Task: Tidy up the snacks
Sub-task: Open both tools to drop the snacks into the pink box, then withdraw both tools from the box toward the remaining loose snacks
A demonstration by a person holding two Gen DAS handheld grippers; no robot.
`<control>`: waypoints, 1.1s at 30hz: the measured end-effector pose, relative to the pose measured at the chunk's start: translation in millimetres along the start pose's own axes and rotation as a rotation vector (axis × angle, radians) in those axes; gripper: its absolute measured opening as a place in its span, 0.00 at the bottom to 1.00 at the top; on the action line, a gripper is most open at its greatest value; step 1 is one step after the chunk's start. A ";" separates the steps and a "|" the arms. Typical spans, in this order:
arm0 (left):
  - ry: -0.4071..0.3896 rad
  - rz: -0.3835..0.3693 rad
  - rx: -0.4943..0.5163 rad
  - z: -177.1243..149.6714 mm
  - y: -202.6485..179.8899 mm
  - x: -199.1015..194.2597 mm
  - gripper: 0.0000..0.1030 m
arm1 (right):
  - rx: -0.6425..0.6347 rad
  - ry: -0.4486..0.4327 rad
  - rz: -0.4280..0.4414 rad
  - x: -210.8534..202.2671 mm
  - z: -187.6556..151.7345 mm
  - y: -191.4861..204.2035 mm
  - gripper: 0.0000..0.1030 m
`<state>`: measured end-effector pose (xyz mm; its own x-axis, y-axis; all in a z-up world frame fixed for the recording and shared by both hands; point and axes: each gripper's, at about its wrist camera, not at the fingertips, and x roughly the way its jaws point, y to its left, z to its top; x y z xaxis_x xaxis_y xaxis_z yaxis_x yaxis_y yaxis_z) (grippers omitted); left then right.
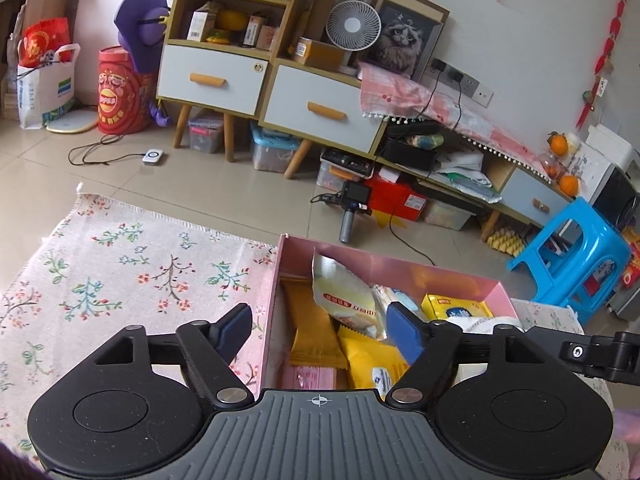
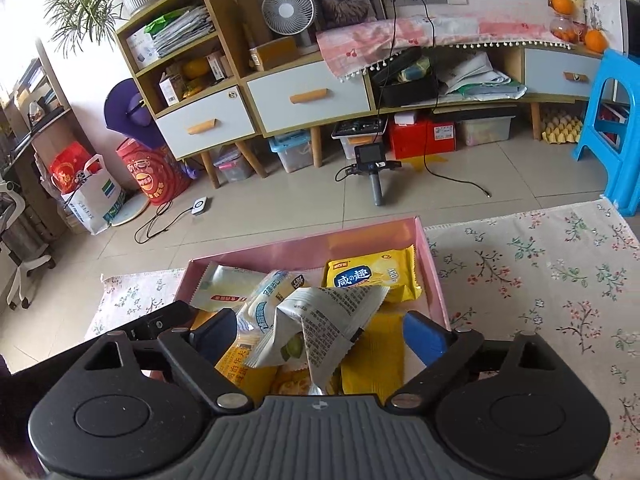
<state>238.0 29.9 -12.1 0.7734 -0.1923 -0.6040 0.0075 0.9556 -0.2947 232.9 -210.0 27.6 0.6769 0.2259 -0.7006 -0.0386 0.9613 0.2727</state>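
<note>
Both the left tongs (image 1: pixel 324 330) and right tongs (image 2: pixel 320 338) gape wide, empty, above the snack-filled pink cardboard box (image 2: pixel 434 276), a crumpled white wrapper (image 2: pixel 332 320) lying loose between the right pair.

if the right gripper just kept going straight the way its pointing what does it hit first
Most likely the crumpled white snack packet lying between the open fingers of the right gripper, on top of the other snacks in the pink box. Depth is hard to judge here.
</note>
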 end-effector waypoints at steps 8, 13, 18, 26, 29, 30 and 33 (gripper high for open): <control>0.005 0.007 0.022 -9.4 0.9 -26.8 0.83 | -0.030 -0.019 0.010 -28.5 -8.8 0.1 0.81; 0.012 0.007 0.045 -20.0 0.5 -45.0 0.86 | -0.061 -0.030 0.018 -45.9 -20.3 3.1 0.84; 0.031 0.004 0.082 -32.7 -1.4 -61.5 0.87 | -0.096 -0.036 0.027 -61.2 -33.3 6.1 0.84; 0.056 0.013 0.147 -56.9 -5.5 -86.1 0.91 | -0.122 -0.045 0.032 -79.3 -54.7 6.6 0.85; 0.066 0.020 0.169 -65.8 -7.0 -94.2 0.91 | -0.122 -0.040 0.032 -83.2 -63.8 3.6 0.86; 0.067 0.020 0.176 -69.0 -7.3 -97.2 0.92 | -0.120 -0.038 0.035 -84.1 -66.8 2.6 0.86; 0.064 0.023 0.203 -79.4 -8.5 -104.4 0.93 | -0.120 -0.034 0.041 -87.8 -77.5 -0.4 0.87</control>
<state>106.8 24.1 -5.3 0.7327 -0.1777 -0.6569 0.1229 0.9840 -0.1290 116.5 -218.0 37.9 0.6974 0.2618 -0.6672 -0.1532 0.9638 0.2180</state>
